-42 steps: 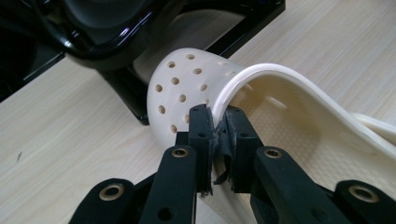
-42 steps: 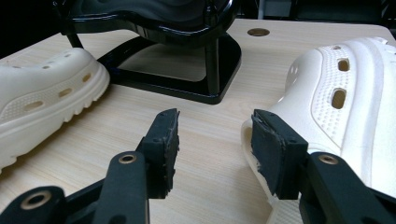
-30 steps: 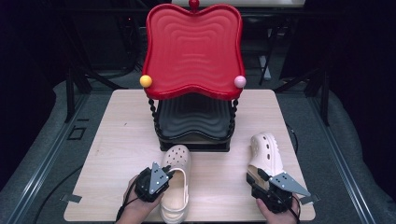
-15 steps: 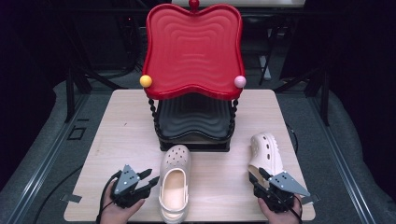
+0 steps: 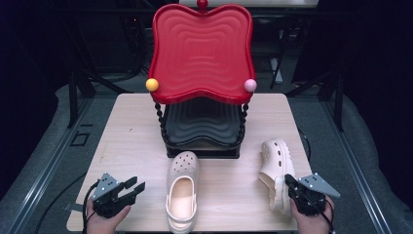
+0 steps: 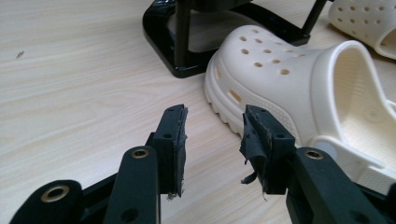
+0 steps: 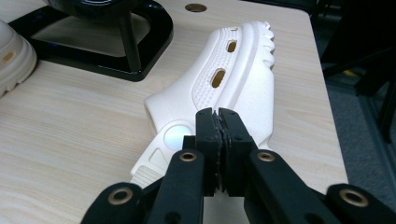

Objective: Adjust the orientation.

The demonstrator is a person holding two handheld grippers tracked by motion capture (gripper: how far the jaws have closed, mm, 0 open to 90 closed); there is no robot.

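1. Right gripper is sitting with jaws pressed together at the heel of the tipped clog, which is running toward twelve o'clock on the worktop.
2. Left gripper, jaws spread and empty, is lying at nine o'clock of the upright clog.

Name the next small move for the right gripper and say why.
Probably lift the right clog slightly. The right gripper looks shut on its heel edge, the clog lies tilted on its side, and the other clog already rests upright, released by the open left gripper.
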